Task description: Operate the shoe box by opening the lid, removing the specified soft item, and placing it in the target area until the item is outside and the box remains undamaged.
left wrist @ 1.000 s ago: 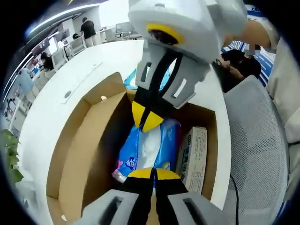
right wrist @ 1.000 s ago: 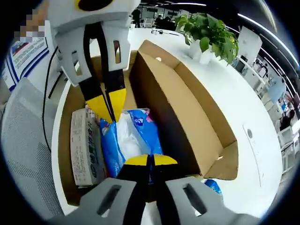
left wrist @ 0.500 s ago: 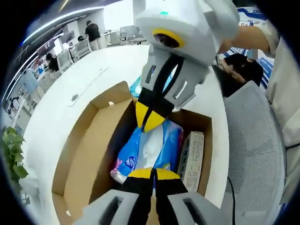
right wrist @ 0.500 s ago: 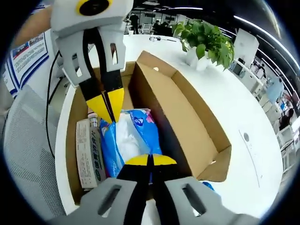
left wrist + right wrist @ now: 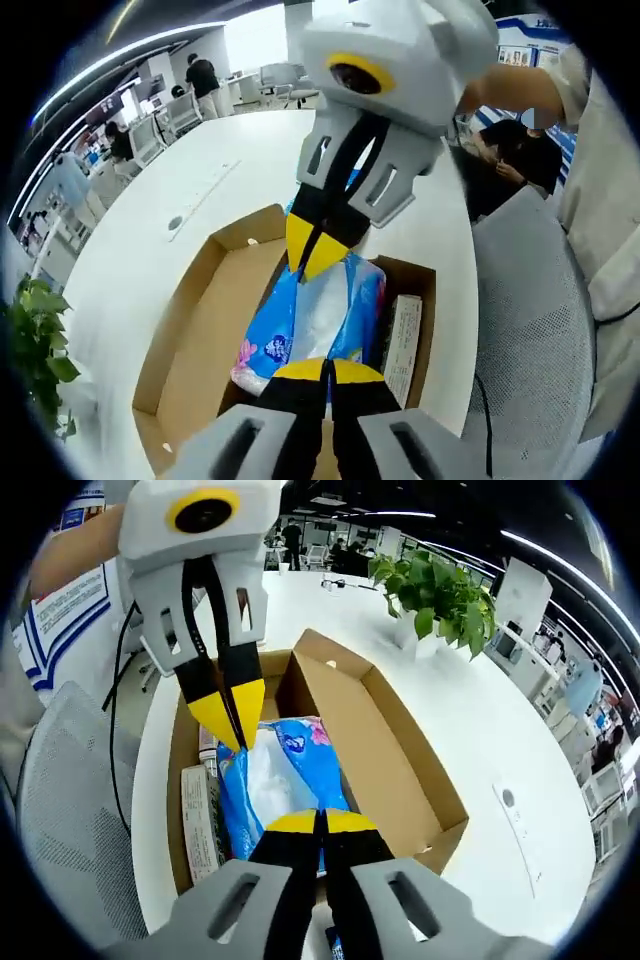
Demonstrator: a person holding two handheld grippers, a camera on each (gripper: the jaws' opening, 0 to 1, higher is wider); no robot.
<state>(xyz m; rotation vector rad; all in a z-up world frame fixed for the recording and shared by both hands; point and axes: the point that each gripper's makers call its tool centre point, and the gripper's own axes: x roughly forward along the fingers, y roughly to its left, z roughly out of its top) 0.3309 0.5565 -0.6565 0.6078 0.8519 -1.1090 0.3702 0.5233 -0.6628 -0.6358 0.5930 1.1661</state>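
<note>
Both cameras had pulled back from the open brown cardboard shoe box [image 5: 190, 340] [image 5: 400, 770], and the blue-and-white soft plastic pack [image 5: 315, 315] [image 5: 275, 780] had come up with them, riding above the box interior. My left gripper [image 5: 327, 368] [image 5: 232, 720] and right gripper [image 5: 320, 822] [image 5: 312, 252] each had their jaws pressed together on opposite ends of that one pack. My left gripper view showed people at desks far across the white round table [image 5: 180, 200] [image 5: 480, 720]; my right gripper view showed one leafy green potted plant [image 5: 435, 585] standing on it. I counted one flat white printed carton [image 5: 398, 345] [image 5: 192, 820] lying in the box beside the pack.
</note>
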